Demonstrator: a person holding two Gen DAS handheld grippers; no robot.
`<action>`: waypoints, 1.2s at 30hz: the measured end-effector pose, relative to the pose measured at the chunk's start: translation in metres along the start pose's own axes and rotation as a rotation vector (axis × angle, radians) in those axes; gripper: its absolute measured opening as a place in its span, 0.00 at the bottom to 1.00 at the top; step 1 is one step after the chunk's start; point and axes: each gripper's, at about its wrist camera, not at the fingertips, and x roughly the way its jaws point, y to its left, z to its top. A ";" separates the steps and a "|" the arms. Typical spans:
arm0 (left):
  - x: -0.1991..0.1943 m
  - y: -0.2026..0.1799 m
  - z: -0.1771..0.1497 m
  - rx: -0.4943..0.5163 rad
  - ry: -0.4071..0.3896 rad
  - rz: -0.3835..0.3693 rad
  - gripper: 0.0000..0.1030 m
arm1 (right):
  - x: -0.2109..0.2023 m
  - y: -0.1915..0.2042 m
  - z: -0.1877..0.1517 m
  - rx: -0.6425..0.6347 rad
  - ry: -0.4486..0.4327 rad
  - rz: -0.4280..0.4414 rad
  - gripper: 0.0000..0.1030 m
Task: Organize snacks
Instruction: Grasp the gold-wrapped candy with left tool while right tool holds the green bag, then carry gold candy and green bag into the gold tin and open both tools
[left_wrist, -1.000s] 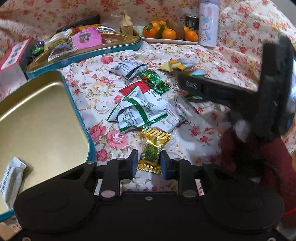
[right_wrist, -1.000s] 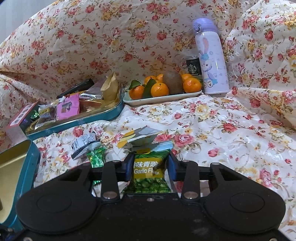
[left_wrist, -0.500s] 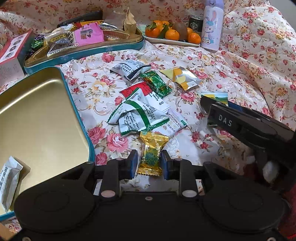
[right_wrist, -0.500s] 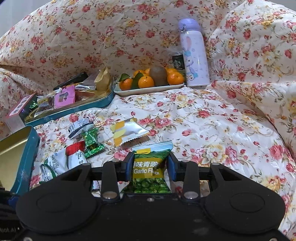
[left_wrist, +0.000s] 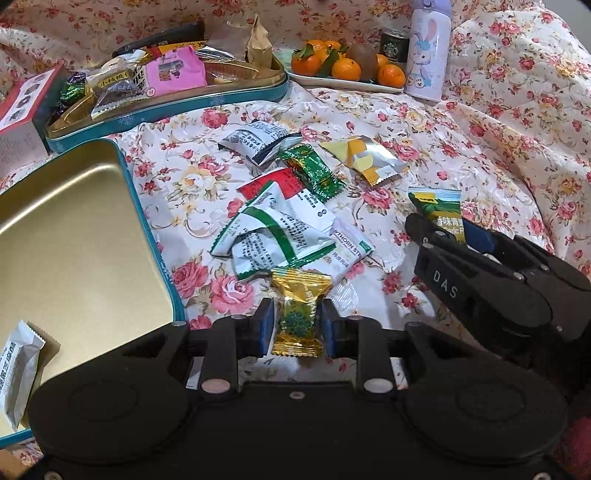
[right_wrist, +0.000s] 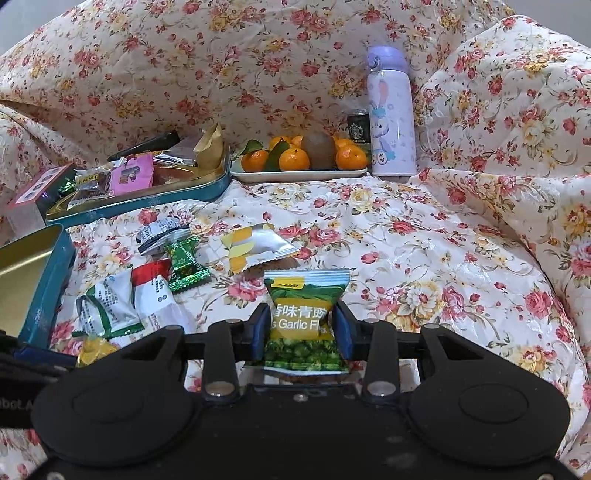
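Observation:
A gold-wrapped candy (left_wrist: 297, 317) lies on the floral cloth between the pads of my left gripper (left_wrist: 295, 325). The jaws are closing and the pads stand just beside the wrapper, not visibly pressing it. My right gripper (right_wrist: 300, 328) is shut on a green garlic-pea packet (right_wrist: 304, 317), its jaws tightening a little. From the left wrist view that gripper (left_wrist: 443, 229) and packet (left_wrist: 439, 206) hover at the right above the cloth. An open gold tin (left_wrist: 66, 240) at the left holds one white packet (left_wrist: 18, 365).
Several loose snack packets (left_wrist: 273, 236) lie in a pile on the cloth beside the tin. Behind them a teal tin tray (left_wrist: 184, 107) is full of snacks. Further back stand a plate of oranges (left_wrist: 343, 79), a can (left_wrist: 395, 44) and a lilac bottle (left_wrist: 428, 51).
The right gripper, still holding the green packet, has drawn back from the pile toward the near right. The left gripper stays around the gold candy, its pads slightly closer together.

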 end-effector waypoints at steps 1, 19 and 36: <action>0.000 0.001 0.000 -0.008 0.000 -0.003 0.25 | -0.001 0.000 0.000 0.000 -0.001 -0.003 0.33; -0.099 0.045 -0.004 -0.143 -0.179 0.008 0.24 | -0.059 -0.003 0.020 0.170 -0.021 0.120 0.32; -0.130 0.175 -0.044 -0.348 -0.204 0.218 0.24 | -0.103 0.098 0.027 0.064 -0.003 0.344 0.32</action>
